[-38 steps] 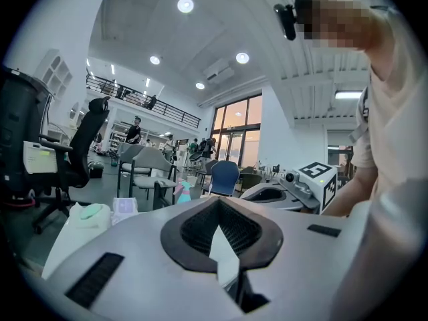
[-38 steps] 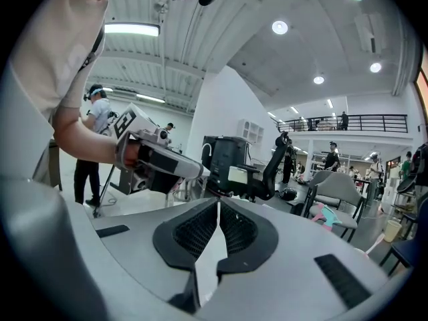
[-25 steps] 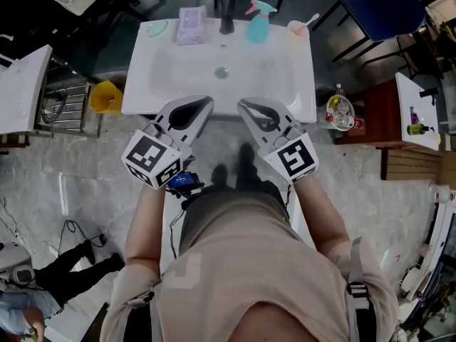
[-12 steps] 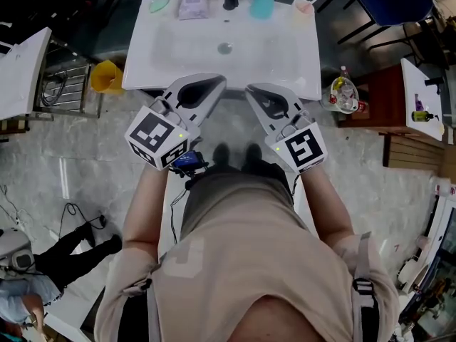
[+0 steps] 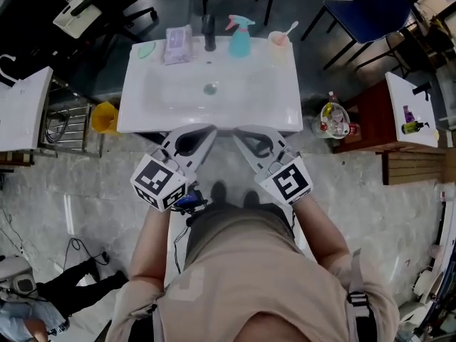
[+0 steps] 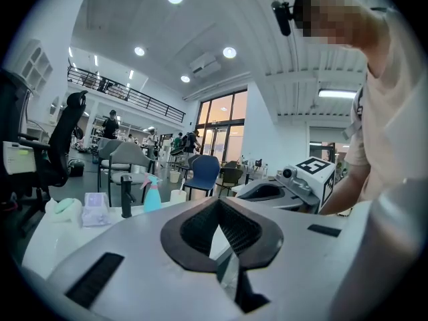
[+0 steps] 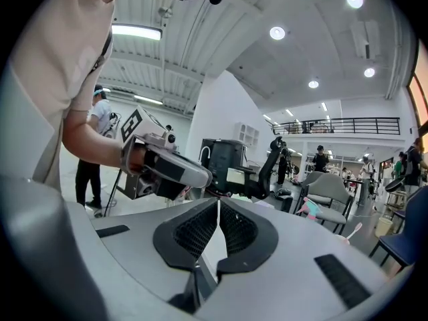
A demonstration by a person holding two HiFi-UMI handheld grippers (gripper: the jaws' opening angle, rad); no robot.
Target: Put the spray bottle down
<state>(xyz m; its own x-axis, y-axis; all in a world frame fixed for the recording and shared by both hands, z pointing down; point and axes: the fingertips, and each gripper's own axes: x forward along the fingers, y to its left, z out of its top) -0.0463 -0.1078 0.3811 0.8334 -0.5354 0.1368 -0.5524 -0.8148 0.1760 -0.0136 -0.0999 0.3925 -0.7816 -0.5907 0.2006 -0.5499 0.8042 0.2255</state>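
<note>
Head view: the spray bottle (image 5: 239, 36) stands upright on the far rim of the white sink (image 5: 285, 112), just right of the dark tap (image 5: 208, 33) and left of a cup (image 5: 279, 40) holding a toothbrush; a pack of wipes (image 5: 177, 45) lies further left. The left gripper (image 5: 203, 132) and right gripper (image 5: 244, 133) hang side by side at the sink's near edge, well apart from the bottle. A second ago their tips reached over that edge; now they sit back at it, while the bottle has kept its place.

Left gripper view: its jaws are pressed together with nothing between them; the bottle (image 6: 152, 194) shows far off beyond them, on the sink's far side, free of any contact.

Right gripper view: these jaws also meet at the tips and hold nothing; a small pink-and-teal shape (image 7: 309, 208) far right is probably the bottle, though too small to be sure.

With both grippers empty and drawing back, I judge the bottle already put down and the task effectively finished.
</note>
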